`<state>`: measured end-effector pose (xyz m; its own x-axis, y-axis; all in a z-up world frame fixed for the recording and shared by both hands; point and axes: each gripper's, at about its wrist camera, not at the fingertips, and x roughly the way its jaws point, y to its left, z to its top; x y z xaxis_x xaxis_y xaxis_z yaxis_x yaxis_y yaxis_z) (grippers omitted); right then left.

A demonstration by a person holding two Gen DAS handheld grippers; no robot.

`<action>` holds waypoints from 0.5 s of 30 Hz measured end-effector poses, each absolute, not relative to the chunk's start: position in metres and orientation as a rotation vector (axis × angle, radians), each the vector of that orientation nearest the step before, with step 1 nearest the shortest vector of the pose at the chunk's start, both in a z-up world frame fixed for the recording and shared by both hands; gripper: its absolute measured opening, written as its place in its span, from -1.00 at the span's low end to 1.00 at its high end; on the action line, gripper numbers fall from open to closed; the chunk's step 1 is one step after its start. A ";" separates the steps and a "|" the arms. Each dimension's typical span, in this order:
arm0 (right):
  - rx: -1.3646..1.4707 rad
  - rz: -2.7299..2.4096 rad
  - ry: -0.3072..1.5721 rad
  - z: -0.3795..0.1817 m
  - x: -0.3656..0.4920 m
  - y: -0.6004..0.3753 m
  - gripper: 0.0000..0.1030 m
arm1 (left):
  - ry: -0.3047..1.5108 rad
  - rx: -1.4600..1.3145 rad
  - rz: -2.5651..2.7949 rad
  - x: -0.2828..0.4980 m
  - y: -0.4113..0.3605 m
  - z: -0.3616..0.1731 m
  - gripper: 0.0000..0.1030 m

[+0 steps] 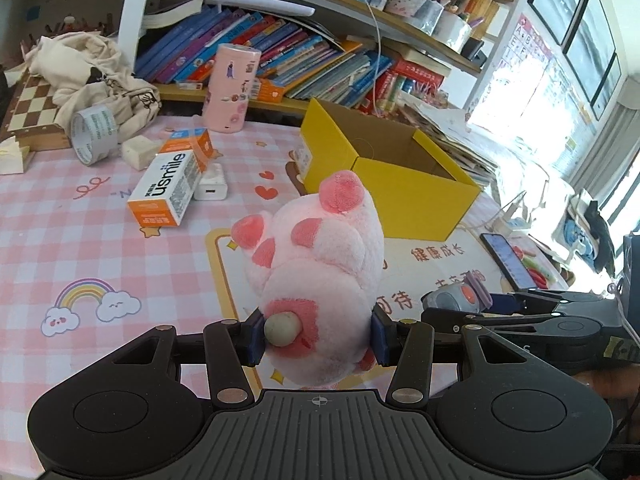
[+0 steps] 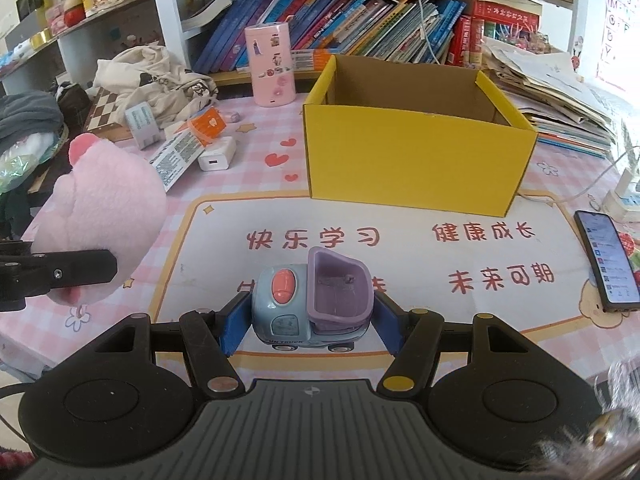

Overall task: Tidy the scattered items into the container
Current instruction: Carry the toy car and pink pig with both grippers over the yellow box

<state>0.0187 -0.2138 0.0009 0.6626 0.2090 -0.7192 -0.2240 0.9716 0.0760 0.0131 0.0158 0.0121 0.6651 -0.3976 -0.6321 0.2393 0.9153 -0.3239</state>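
A pink plush toy [image 1: 320, 264] with darker pink patches is clamped between the blue pads of my left gripper [image 1: 318, 338], above the mat. My right gripper [image 2: 310, 330] is shut on a small blue toy truck [image 2: 304, 304] with a purple bucket and an orange button. The open yellow cardboard box [image 2: 416, 160] stands just beyond both grippers, and its inside looks bare. In the left wrist view the yellow box [image 1: 400, 192] is up and to the right of the plush, and the truck [image 1: 456, 298] shows at the right. The plush [image 2: 100, 200] appears at the left of the right wrist view.
On the pink checked tablecloth [image 1: 80, 240] to the left lie a usmile carton [image 1: 168, 188], a white charger [image 1: 210, 188], an orange box [image 1: 192, 144] and a tape roll [image 1: 94, 132]. A pink canister [image 2: 272, 68] stands behind them. A phone [image 2: 608, 256] lies at the right. Bookshelves line the back.
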 end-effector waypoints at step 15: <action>0.042 0.151 0.825 -0.002 0.015 -0.245 0.21 | 0.772 -0.146 -0.468 0.023 -0.015 0.014 -0.07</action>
<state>0.0153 -0.2446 -0.0021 0.6683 0.1506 -0.7285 -0.1178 0.9884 0.0962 0.0231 -0.0148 0.0142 0.6198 -0.4581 -0.6371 0.3529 0.8879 -0.2951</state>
